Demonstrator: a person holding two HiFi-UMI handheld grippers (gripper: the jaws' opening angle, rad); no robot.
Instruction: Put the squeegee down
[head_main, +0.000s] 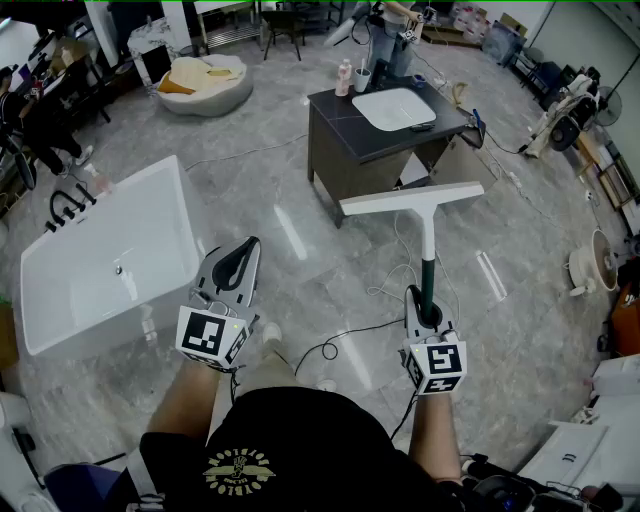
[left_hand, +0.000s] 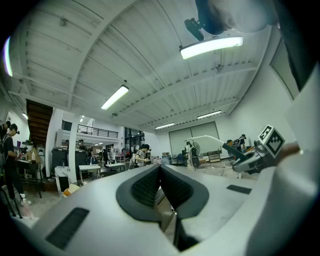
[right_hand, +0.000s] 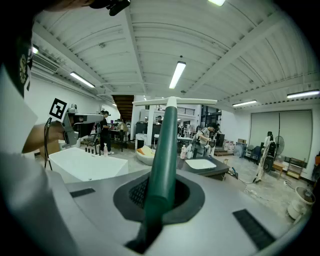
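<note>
The squeegee has a dark green handle and a long white blade, and it stands upright in the air over the floor. My right gripper is shut on the lower end of the handle. In the right gripper view the green handle rises from between the jaws to the white blade. My left gripper is shut with nothing in it, level with the right one and well to its left. In the left gripper view the jaws meet, and the squeegee shows off to the right.
A white bathtub stands on the floor at the left. A dark counter with a white basin stands ahead. An oval tub lies at the back. Cables run over the grey floor, and a fan stands at the right.
</note>
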